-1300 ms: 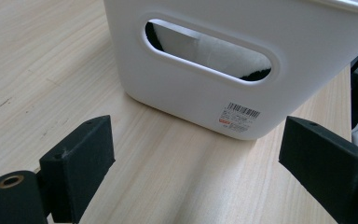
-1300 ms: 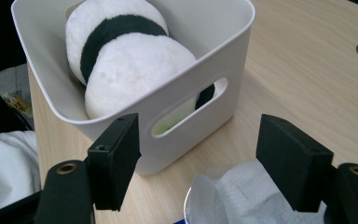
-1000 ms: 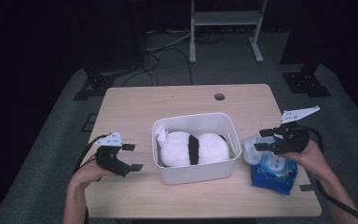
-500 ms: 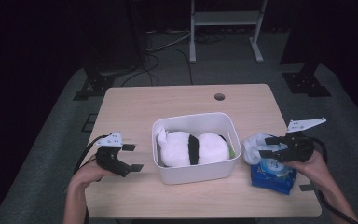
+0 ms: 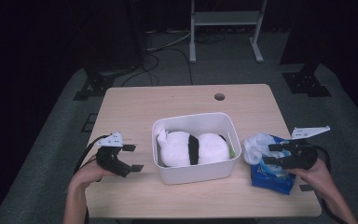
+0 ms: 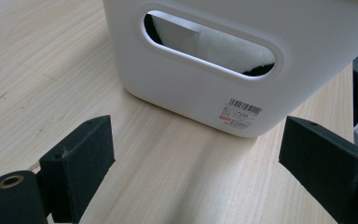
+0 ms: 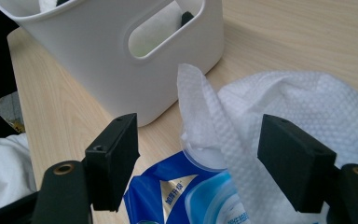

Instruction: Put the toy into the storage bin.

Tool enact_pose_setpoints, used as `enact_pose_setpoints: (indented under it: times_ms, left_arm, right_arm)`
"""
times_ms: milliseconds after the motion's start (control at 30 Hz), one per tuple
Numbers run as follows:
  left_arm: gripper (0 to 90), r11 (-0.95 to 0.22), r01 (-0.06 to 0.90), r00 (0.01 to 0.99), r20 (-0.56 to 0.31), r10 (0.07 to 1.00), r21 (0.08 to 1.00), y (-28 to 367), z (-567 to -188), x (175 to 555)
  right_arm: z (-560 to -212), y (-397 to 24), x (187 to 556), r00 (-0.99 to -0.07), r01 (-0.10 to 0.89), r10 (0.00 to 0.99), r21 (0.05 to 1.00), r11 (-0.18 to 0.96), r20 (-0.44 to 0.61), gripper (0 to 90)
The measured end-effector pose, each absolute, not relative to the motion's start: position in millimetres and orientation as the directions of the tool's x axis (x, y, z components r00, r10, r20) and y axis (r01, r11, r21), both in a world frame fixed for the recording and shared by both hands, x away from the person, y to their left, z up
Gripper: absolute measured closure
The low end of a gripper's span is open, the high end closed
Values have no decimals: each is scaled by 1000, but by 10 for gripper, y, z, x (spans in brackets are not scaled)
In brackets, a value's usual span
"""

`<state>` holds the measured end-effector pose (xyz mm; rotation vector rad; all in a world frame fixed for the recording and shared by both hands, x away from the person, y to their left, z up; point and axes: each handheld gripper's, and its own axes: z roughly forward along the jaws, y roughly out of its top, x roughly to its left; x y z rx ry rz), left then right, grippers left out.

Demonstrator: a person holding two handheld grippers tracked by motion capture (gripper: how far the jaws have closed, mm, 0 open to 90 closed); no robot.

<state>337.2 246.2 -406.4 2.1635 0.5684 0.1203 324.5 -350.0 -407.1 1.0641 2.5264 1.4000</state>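
Observation:
A white plastic bin stands mid-table and holds a white plush with a black band. To its right lies a blue wet-wipe pack with a white wipe pulled up out of it. My right gripper hovers open over the pack, and the wipe stands between its jaws without the pads pressing it. My left gripper rests open on the table left of the bin, jaws toward the bin's slotted handle, nothing between them.
The wooden table has a round cable hole at the back. A metal stand and cables lie on the dark floor behind. Table edge runs close to the right of the wipe pack.
My right gripper has come down and toward the near side, settling over the wipe pack. The left gripper has stayed where it was.

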Motion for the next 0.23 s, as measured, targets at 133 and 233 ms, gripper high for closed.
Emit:
enact_pose_setpoints:
  times_ms: [133,233]
  left_arm:
    - [89,-521,354,893,-115,436,777,2457,-4065,3371]
    - [89,-520,352,894,-115,433,778,2455,-4061,3369]
  right_arm:
    - [-4106,-3496,3224,-760,540,594,765,351,264,275]
    - [-4121,-3487,3213,-761,540,592,765,351,266,275]
